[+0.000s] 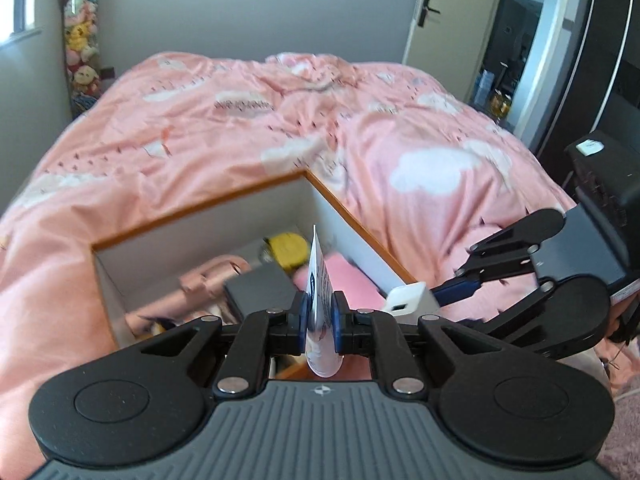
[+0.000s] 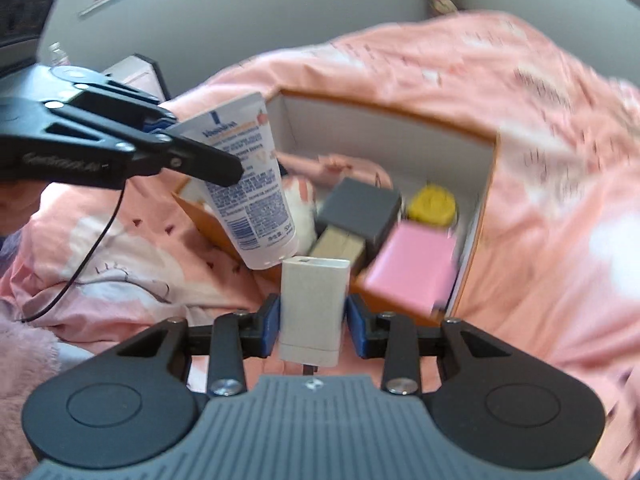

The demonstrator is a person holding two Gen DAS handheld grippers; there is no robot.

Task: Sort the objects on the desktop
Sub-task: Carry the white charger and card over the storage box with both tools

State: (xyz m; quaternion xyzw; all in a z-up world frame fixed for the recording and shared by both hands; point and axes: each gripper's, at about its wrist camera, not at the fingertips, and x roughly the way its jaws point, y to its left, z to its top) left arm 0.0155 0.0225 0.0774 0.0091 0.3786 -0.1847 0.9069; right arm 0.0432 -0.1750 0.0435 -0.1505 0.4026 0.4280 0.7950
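My left gripper (image 1: 319, 316) is shut on a white cream tube with blue print (image 1: 318, 280), held edge-on over the near edge of the open white box with an orange rim (image 1: 200, 216). The tube also shows in the right wrist view (image 2: 248, 184), clamped by the left gripper (image 2: 192, 148). My right gripper (image 2: 312, 320) is shut on a white power adapter (image 2: 312, 304), just in front of the box (image 2: 400, 128). The adapter (image 1: 406, 300) and right gripper (image 1: 456, 292) show in the left wrist view at the box's right corner.
The box sits on a bed with a pink cloud-print duvet (image 1: 240, 120). In the box lie a yellow round thing (image 2: 434, 202), a dark grey box (image 2: 360, 208), a pink flat case (image 2: 412, 272) and pink items. A door (image 1: 444, 12) stands beyond the bed.
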